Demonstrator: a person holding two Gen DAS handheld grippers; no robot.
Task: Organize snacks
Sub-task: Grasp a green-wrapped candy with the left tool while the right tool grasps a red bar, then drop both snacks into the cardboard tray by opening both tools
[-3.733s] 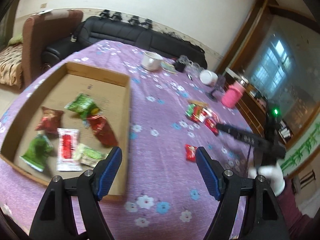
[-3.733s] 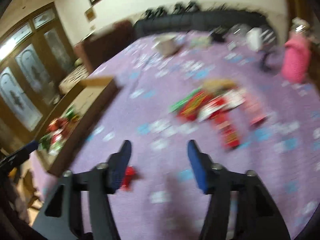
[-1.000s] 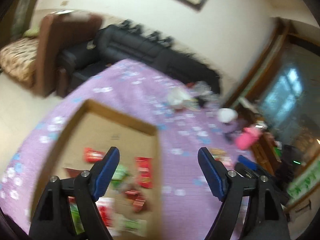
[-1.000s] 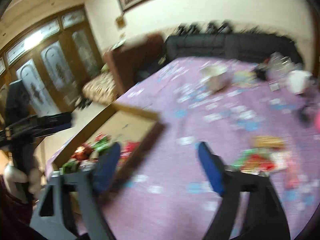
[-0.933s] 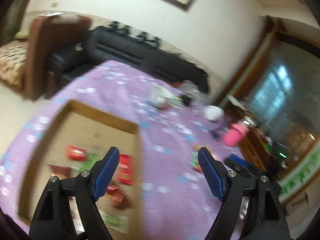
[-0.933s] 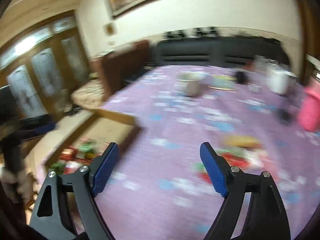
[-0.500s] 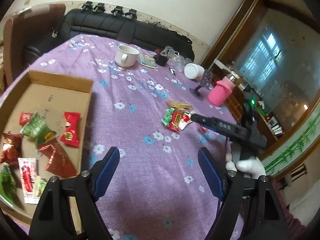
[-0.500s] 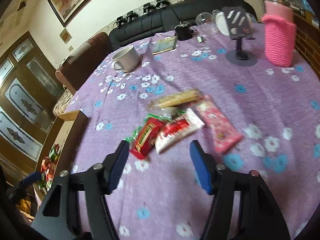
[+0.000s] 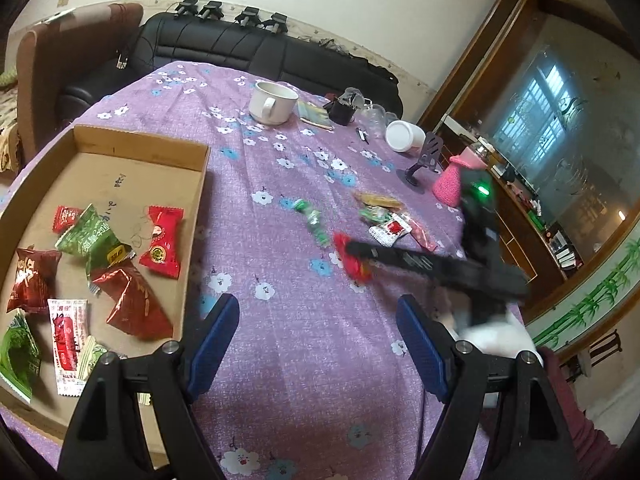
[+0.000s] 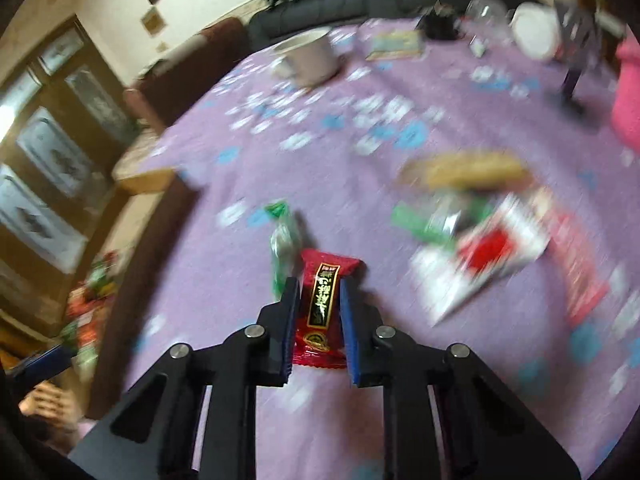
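Clamping a red snack packet (image 10: 320,304) between narrow jaws, the right gripper (image 10: 319,320) lifts it off the desk (image 9: 304,344), likely bound for the cardboard box (image 9: 160,148); the left gripper (image 9: 316,344) waits wide, empty.

My right view smears the loose heap of red, white and green snack wrappers (image 10: 480,240). My left view crops the shallow brown cardboard box (image 9: 120,148) at its edge.

Our right gripper (image 10: 316,300), spread wide half a second ago, has now closed its blue pads on a red snack packet (image 10: 322,304) at the lower centre of the right wrist view. A green packet (image 9: 313,222) now lies apart from the snack pile (image 9: 390,222), toward centre frame in the left wrist view.
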